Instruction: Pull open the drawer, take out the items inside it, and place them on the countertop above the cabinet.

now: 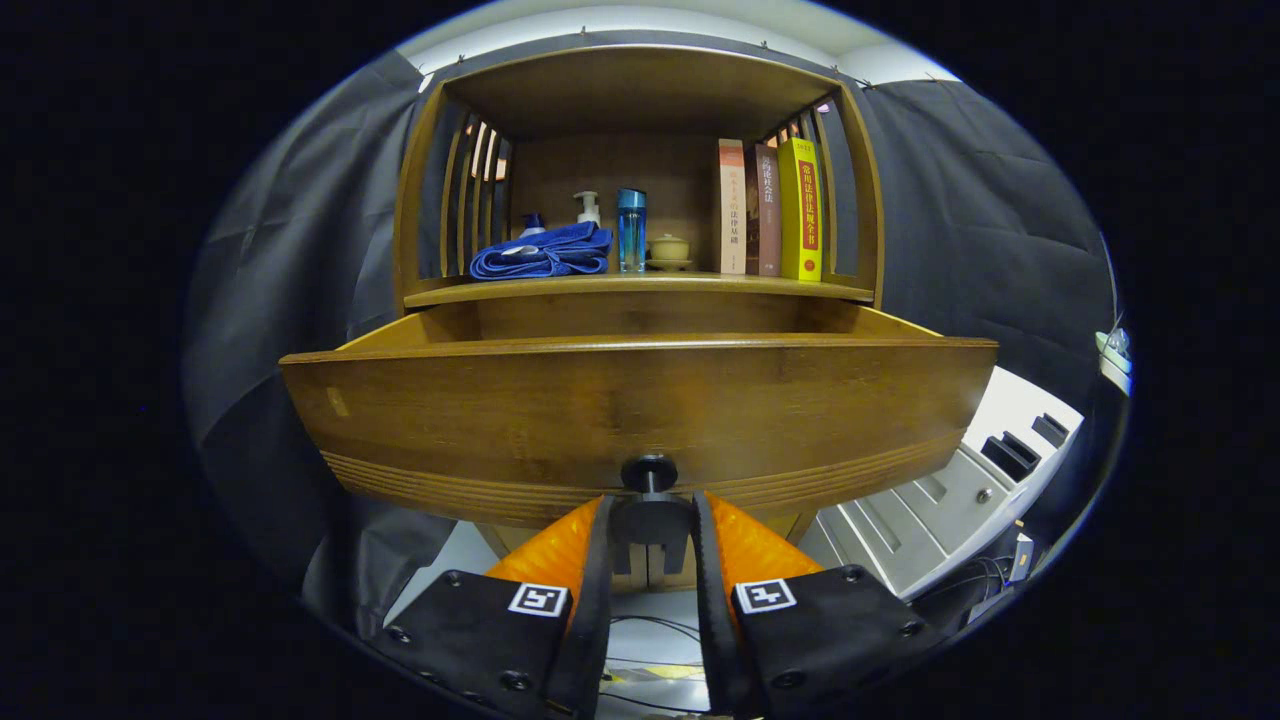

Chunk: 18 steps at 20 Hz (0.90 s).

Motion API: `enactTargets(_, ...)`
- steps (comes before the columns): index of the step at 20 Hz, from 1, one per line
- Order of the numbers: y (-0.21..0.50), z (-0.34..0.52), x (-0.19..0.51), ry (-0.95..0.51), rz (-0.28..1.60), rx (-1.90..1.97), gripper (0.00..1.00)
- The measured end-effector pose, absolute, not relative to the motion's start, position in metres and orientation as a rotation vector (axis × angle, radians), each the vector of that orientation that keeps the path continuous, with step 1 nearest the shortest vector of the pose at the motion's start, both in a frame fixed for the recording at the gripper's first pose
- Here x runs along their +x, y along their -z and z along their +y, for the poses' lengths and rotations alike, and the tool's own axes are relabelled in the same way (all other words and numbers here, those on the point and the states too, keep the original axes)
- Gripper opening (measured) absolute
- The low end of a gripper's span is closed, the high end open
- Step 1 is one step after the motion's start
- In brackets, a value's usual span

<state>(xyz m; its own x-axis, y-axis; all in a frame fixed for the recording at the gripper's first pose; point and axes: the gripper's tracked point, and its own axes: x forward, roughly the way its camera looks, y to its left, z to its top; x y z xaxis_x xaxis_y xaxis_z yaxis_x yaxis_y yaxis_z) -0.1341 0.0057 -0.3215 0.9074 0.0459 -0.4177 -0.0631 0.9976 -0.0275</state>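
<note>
One wooden drawer stood pulled out from the cabinet, its smooth curved front grooved along the lower edge. Its round dark knob sat just ahead of the gripper, whose ribbed orange fingers were parted, touching nothing. On the countertop above: a folded blue towel, pump bottle, blue tumbler, small lidded pot and three upright books.

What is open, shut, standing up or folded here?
Drawer: pulled open.
Gripper: jaws just below the drawer's knob, a gap between them.
Blue towel: folded, lying on the countertop.
Blue bottle: upright.
Pump bottle: upright.
Books: standing upright.
</note>
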Motion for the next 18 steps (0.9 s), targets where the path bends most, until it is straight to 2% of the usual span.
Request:
enactTargets(9,0.318,0.004,-0.138,-0.059,0.408,-0.014,0.44)
enactTargets(13,0.297,0.006,-0.137,-0.055,0.396,-0.039,0.55)
enactTargets(18,0.234,0.020,-0.125,-0.103,0.350,-0.128,0.79)
